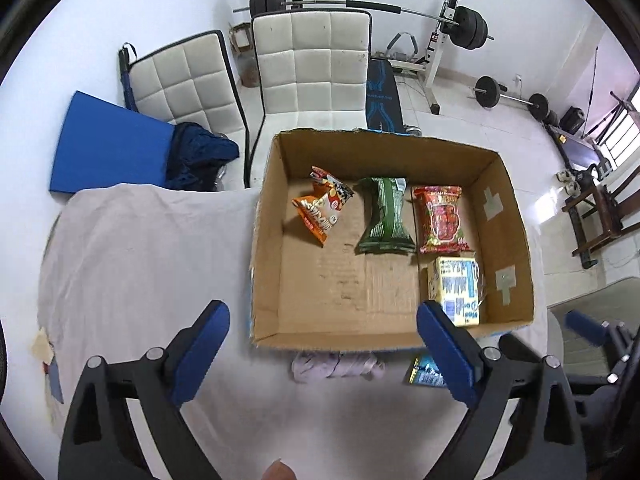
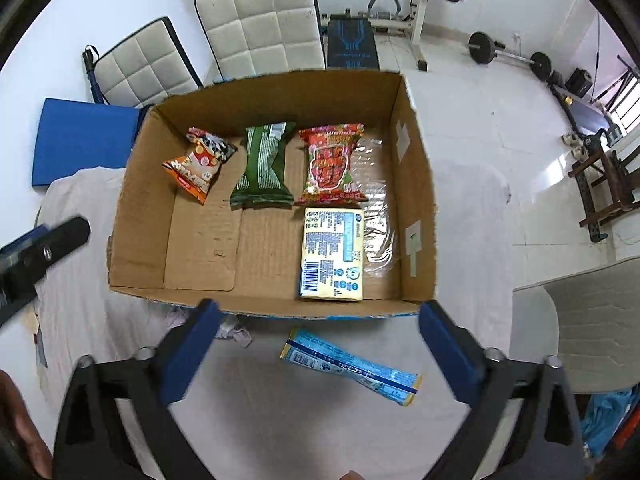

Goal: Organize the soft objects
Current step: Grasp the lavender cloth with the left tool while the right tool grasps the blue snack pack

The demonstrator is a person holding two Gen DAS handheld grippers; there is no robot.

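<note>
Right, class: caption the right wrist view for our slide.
Open right gripper above blue-and-yellow flat packet, beside brown cardboard box holding four packets.

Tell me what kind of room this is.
Most likely a home gym doubling as a spare room: a loaded barbell on a rack, a weight bench, and white padded chairs beside a cloth-covered table.

Two white quilted chairs are seen at upper centre, with a blue mat at left. A barbell rack is placed at upper right, and dark wooden furniture is seen at the right edge.
</note>
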